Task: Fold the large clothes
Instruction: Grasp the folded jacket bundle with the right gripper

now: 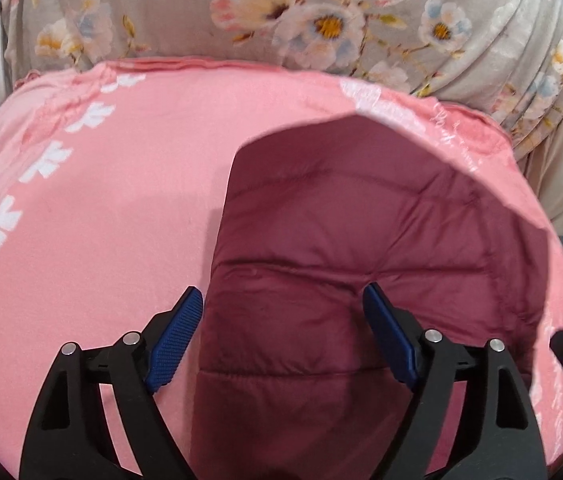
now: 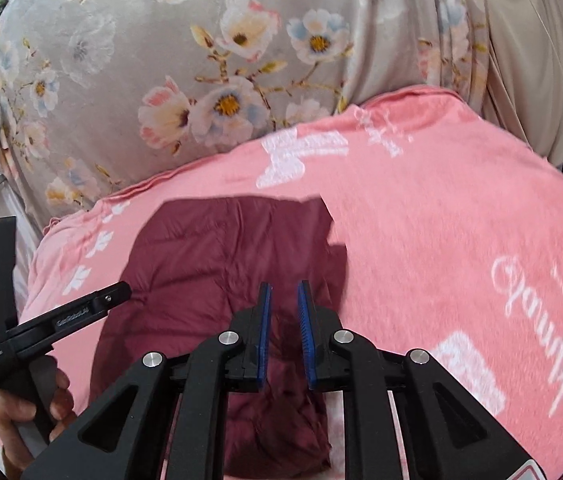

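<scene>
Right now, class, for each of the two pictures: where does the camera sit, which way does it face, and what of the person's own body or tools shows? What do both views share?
Left wrist: sits behind the left gripper, looking down over its wide-open blue pads at the maroon quilted jacket on the pink blanket.
Right wrist: sits behind the right gripper, jaws slightly parted with nothing between; the person's hand holding the other gripper shows at left.
Shared: jacket, blanket, floral fabric behind.

We see a quilted maroon jacket of smooth, faintly shiny cloth lying on a soft, matt pink blanket. Our grippers are matt black plastic with ribbed blue pads.
</scene>
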Motion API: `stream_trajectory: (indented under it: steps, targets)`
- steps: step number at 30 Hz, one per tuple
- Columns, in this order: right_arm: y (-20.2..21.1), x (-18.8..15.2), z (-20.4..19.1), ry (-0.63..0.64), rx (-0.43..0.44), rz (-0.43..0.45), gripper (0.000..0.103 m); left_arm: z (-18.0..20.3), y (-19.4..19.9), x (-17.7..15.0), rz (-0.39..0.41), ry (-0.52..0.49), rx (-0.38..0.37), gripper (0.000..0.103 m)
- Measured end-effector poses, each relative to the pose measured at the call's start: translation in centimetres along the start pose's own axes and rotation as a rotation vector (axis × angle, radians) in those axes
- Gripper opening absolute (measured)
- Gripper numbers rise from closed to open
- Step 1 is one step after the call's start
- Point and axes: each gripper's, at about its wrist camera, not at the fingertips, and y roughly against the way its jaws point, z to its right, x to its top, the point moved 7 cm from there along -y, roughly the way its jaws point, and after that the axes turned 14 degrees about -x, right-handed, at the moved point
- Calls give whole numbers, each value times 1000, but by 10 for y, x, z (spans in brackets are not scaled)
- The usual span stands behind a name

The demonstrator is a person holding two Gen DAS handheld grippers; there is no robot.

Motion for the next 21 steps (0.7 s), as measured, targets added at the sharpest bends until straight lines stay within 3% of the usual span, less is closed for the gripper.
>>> stream_trajectory:
  steps: [5, 10, 17, 21]
  targets:
    - [-26, 17, -20, 30, -17, -5, 15, 15, 21, 31, 63, -25, -21, 80]
    - [-62, 15, -18, 21, -69, -61, 14, 24, 2, 50, 51, -63, 4, 80]
    - [-98, -7, -4, 3, -91, -139, 7, 18, -43, 34, -35, -68, 41, 80]
    - [-108, -17, -1, 0, -99, -153, 6, 16, -48, 29, -31, -72, 44, 82]
